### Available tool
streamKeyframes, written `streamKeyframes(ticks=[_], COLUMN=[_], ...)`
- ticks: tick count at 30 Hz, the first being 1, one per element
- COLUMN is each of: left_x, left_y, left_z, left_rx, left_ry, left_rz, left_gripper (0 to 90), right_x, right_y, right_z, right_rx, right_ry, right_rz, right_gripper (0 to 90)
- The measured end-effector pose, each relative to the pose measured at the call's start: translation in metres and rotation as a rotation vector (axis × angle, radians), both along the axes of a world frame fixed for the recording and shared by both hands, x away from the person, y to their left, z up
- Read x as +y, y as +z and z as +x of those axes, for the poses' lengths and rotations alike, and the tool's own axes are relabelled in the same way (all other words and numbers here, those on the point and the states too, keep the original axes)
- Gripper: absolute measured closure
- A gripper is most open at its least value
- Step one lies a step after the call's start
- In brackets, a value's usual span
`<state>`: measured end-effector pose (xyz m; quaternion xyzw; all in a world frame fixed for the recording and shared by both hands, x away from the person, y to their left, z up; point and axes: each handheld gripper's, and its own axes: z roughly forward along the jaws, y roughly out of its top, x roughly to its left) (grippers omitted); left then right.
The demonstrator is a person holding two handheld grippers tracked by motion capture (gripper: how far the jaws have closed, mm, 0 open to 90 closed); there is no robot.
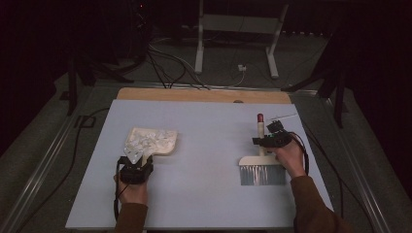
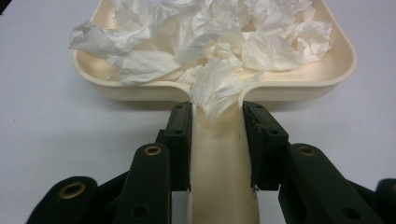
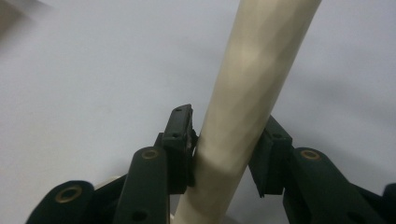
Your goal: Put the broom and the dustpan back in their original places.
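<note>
In the high view, a cream dustpan (image 1: 151, 141) heaped with crumpled tissue (image 1: 148, 139) lies on the left of the pale blue surface (image 1: 204, 194). The left gripper (image 1: 137, 165) grasps its handle from the near side. On the right, a hand brush (image 1: 261, 167) rests with its grey bristles toward the near edge and its red-tipped handle pointing away. The right gripper (image 1: 265, 141) sits across that handle.

In the left gripper view, the jaws are clenched on the dustpan handle (image 2: 219, 158), pads flat against both sides, and the tissue (image 2: 210, 42) fills the pan (image 2: 327, 79), one scrap spilling down into the handle channel.

In the right gripper view, the brush handle (image 3: 243, 107) runs up between the jaws. The left pad touches it, while the right pad seems to stand just off it, so the grip looks loosened rather than firm.

The step in hand appears to be setting the brush down. Doing it well means letting the brush lie fully on the surface before the jaws release, then drawing the right gripper straight back off the handle. The dustpan should stay level so that no tissue slides out.
</note>
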<state>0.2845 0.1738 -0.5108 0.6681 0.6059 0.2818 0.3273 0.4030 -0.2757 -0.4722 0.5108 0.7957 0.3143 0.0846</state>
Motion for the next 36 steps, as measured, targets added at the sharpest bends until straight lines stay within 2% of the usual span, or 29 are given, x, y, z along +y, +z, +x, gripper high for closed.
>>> streamKeyframes(ticks=[11,22,27,32,36], left_x=[-0.001,-0.001,-0.004,-0.004,-0.003], left_y=[-0.008,-0.013,-0.015,-0.015,-0.014], left_z=[0.009,0.022,0.024,0.024,0.023], left_rx=[0.019,0.042,0.046,0.052,0.043], left_ry=[0.012,0.010,0.020,0.025,0.022], left_rz=[0.016,-0.003,0.004,0.000,-0.016], left_gripper=[66.6,66.5,66.3,65.0,52.6], right_x=[0.004,0.006,0.007,0.007,0.006], right_y=[-0.021,-0.030,-0.030,-0.030,-0.026], right_z=[0.009,0.012,0.012,0.010,0.008], right_rx=[0.058,0.091,0.089,0.067,0.029], right_ry=[-0.051,-0.088,-0.104,-0.140,-0.162], right_rz=[-0.036,-0.073,-0.080,-0.113,-0.111], right_gripper=[63.1,62.1,61.1,52.9,39.4])
